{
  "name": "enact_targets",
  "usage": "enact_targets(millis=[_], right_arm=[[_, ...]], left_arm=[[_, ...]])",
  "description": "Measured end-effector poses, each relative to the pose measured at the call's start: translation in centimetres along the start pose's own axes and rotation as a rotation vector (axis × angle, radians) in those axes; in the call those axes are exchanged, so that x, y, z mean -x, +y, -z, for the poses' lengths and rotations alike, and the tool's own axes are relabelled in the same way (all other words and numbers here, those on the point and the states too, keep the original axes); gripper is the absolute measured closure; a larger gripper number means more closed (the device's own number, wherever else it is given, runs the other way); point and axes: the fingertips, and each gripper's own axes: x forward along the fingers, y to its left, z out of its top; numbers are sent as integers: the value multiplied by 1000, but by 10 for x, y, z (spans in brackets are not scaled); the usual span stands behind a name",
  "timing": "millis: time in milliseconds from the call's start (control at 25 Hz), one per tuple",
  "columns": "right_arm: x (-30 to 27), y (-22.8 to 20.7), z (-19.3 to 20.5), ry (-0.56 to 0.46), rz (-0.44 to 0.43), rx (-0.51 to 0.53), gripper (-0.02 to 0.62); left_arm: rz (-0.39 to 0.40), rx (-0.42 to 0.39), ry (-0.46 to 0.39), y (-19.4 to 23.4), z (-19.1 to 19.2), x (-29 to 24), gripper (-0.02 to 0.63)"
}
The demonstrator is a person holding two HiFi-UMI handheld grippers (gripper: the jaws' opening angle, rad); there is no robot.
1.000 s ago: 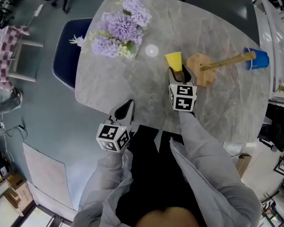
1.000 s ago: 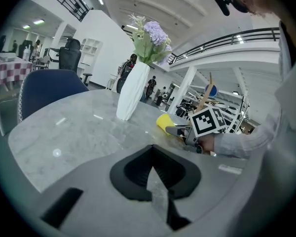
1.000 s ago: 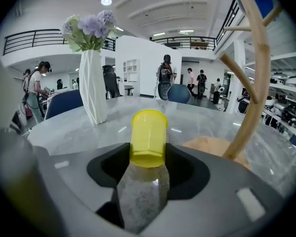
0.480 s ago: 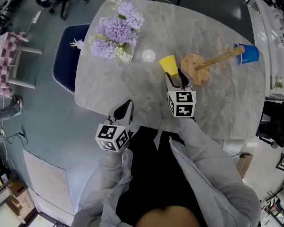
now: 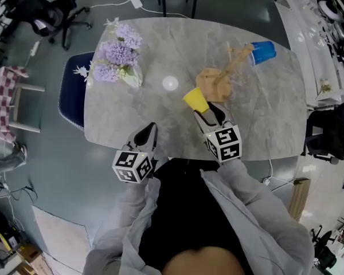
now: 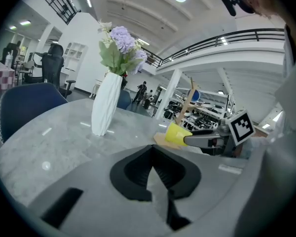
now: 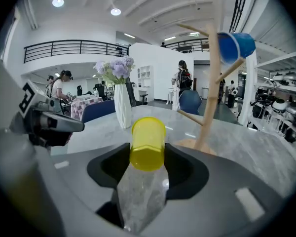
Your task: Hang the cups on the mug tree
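Observation:
A yellow cup [image 7: 148, 141] lies on its side between the jaws of my right gripper [image 7: 147, 153], which is shut on it and holds it above the table. From the head view, the yellow cup [image 5: 195, 99] hangs just near-left of the wooden mug tree [image 5: 215, 83]. The right gripper [image 5: 206, 113] is behind it. A blue cup [image 5: 264, 51] hangs on an upper peg of the mug tree [image 7: 212, 83]. My left gripper [image 5: 150, 130] is shut and empty over the table's near edge. It looks across at the yellow cup [image 6: 176, 134].
A white vase of purple flowers [image 5: 117, 59] stands at the far left of the grey marble table [image 5: 160, 113]. A blue chair [image 5: 71, 93] sits beside the table's left edge. Office chairs and people are in the background.
My right gripper has carried the yellow cup up and back toward me, away from the tree's base. The left gripper has risen a little. The head view has shifted over the table.

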Motion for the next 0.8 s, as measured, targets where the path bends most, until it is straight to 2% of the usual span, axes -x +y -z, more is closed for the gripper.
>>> enact_targets(millis=[160, 560, 800], right_arm=[[40, -8, 3, 3, -9, 15, 364], [107, -44, -26, -81, 25, -2, 364], [148, -75, -30, -94, 82, 13, 364]], left_arm=[[36, -22, -6, -25, -12, -10, 603], [117, -95, -12, -89, -40, -45, 603], [147, -115, -26, -117, -50, -64, 603]])
